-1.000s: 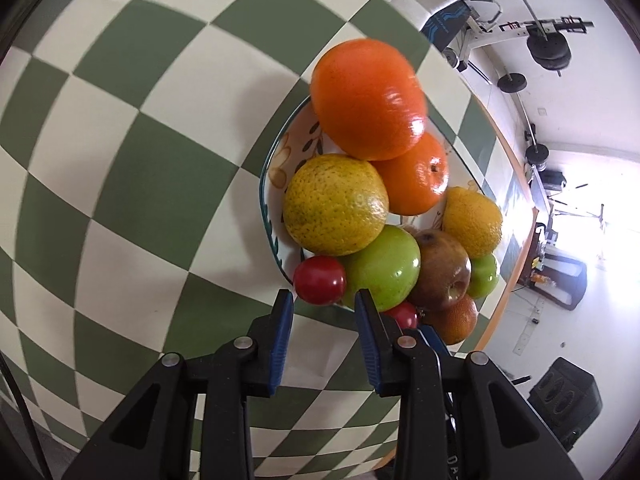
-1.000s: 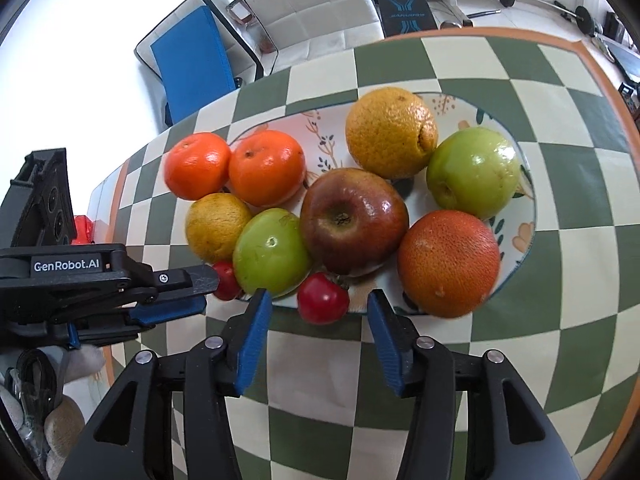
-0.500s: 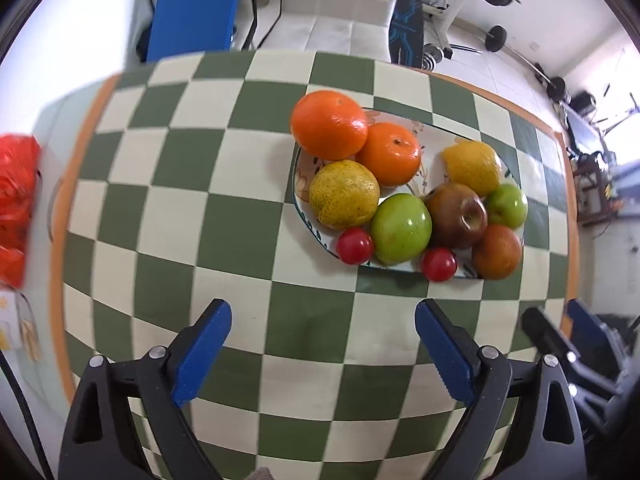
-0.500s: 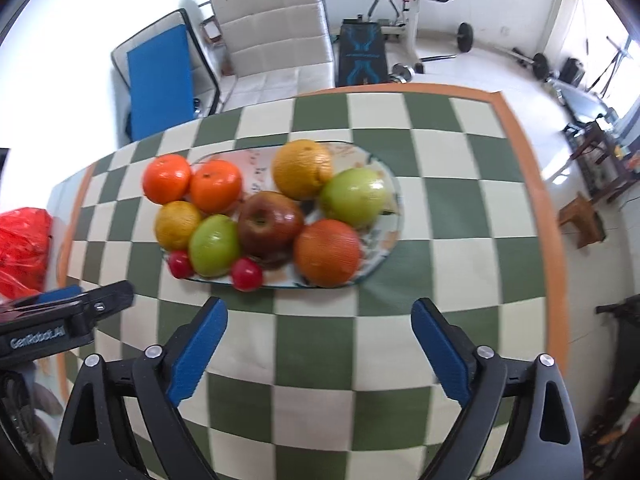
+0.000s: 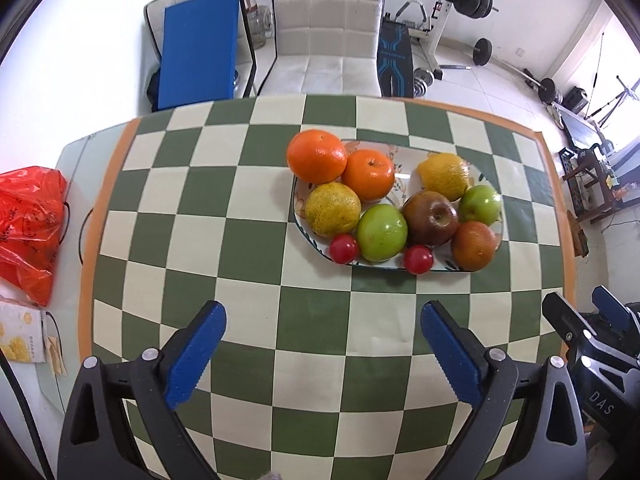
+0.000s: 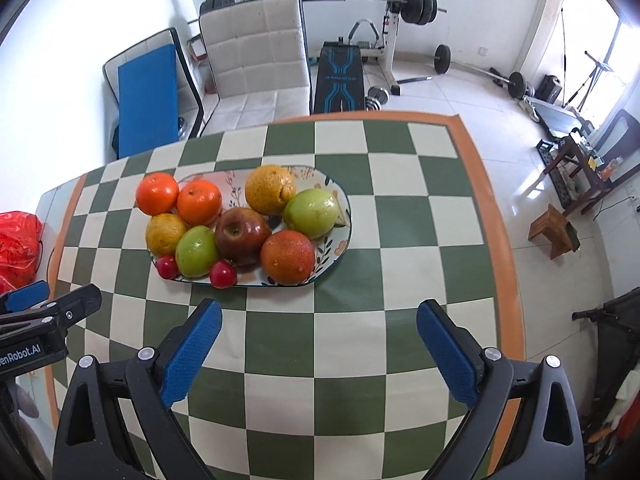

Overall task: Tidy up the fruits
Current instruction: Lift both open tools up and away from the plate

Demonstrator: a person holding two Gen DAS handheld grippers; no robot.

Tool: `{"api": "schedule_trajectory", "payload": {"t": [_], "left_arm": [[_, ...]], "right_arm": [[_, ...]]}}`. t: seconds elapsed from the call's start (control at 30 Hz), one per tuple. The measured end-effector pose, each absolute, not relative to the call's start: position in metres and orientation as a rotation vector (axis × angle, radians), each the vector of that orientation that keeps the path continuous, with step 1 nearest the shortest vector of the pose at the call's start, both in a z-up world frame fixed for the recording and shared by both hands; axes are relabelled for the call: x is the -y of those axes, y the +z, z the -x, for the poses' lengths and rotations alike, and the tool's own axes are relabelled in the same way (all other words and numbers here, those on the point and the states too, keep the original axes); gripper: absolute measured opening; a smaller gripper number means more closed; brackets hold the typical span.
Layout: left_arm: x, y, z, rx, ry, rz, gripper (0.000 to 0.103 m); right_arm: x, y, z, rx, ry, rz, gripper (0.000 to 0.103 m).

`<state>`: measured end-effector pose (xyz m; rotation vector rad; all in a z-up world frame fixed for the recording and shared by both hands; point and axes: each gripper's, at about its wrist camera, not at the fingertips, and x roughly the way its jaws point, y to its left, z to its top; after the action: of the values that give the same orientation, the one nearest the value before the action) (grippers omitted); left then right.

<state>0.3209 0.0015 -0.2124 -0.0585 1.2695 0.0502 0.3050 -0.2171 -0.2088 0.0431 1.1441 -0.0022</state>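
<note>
Nearest the cameras, the left tongs (image 5: pixel 322 322) are hanging with their blue pads spread wide and holding nothing, above the green-and-cream checked surface (image 5: pixel 248 248). The right tongs (image 6: pixel 318 320) are likewise gaping wide and empty over the same checks. In the left view the right tongs are showing at the lower right edge; in the right view the left tongs are poking in at the lower left edge.

Just beyond the pads, the oval patterned plate (image 6: pixel 340 236) is lying on the surface, carrying all the fruit. At its near rim two small red fruits are sitting: one (image 6: pixel 167 267) at the left and one (image 6: pixel 223 274) beside it, both touching a green apple (image 6: pixel 197 251). A dark red apple (image 6: pixel 242 236) is resting in the middle, with a reddish orange (image 6: pixel 288 257) just to its right at the near rim. A yellow citrus (image 6: pixel 165 233) is lying left of the green apple. Farther back, two bright oranges (image 6: pixel 157 193) (image 6: pixel 199 202) are sitting side by side at the plate's left end, the leftmost overhanging the rim. A second green apple (image 6: pixel 311 213) and a large yellow citrus (image 6: pixel 270 189) are filling the far right part.

Off the left end of the surface a red plastic bag (image 5: pixel 28 228) is lying. Beyond the far edge a white padded chair (image 5: pixel 326 36) and a blue panel (image 5: pixel 196 56) are standing, with a weight bench and barbell rack (image 6: pixel 394 12) behind.
</note>
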Motion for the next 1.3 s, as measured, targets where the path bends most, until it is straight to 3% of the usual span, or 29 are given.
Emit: {"api": "schedule_trajectory", "payload": {"t": [0.8,1.3], "left_arm": [[0.028,-0.056,-0.203,-1.005,-0.008,0.025,0.100],[0.030,-0.008,-0.157,-0.927,-0.017,0.027,0.100]], "right_arm": [[0.233,-0.028,-0.168,-0.907,0.038,-0.052,0.100],[0.227,0.047,-0.106,-0.815,0.050,-0.044,0.100]]}}
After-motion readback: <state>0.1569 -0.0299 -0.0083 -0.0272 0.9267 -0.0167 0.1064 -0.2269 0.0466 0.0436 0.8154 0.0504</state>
